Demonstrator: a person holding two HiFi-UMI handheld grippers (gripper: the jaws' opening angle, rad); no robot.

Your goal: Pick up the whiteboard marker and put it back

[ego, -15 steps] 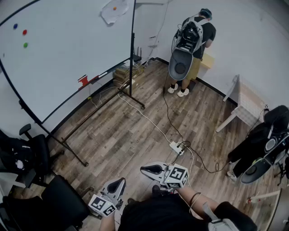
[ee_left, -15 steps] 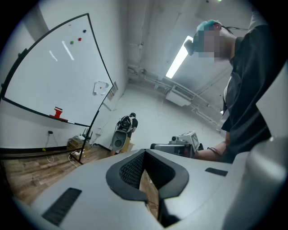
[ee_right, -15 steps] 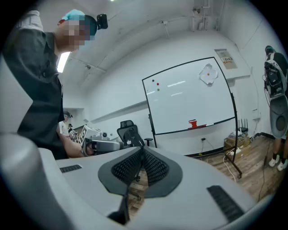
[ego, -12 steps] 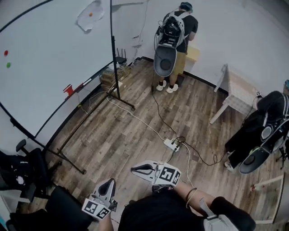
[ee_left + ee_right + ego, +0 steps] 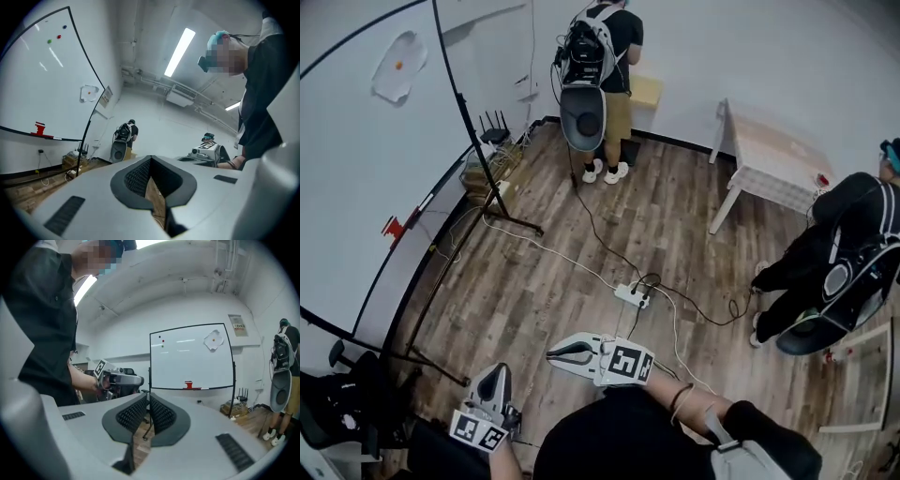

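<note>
Standing at far left: a whiteboard (image 5: 347, 187) on a black wheeled frame, with a pale patch (image 5: 398, 66) bearing an orange dot stuck near its top.
Board ledge: a red item (image 5: 392, 226) sits on the ledge along the bottom edge.
Whiteboard marker (image 5: 205, 388): a slim pale stick lies on that ledge just beside the red item. It is too small to read for certain and lies well apart from both grippers.
Office chair (image 5: 337, 412): black, at the lower left corner, near the frame's foot.
Left gripper (image 5: 494, 370): held low in front of the person, pointing away roughly level. Its jaws are pressed together with nothing between them.
Right gripper (image 5: 551, 352): beside the left one, pointing across toward the board. Its ribbed pads meet at the tips and it carries nothing.
Floor (image 5: 581, 225): wood planks, crossed by a white cable and a black one.
Power strip (image 5: 633, 295): white, on the floor beyond the grippers, where the cables meet.
Standing person (image 5: 600, 56): back turned, wearing a backpack, facing a light wooden box at the far wall.
Table (image 5: 773, 155): white legs and a pale top, by the wall to the right.
Second person (image 5: 844, 253): at the right edge, in black, bent low.
</note>
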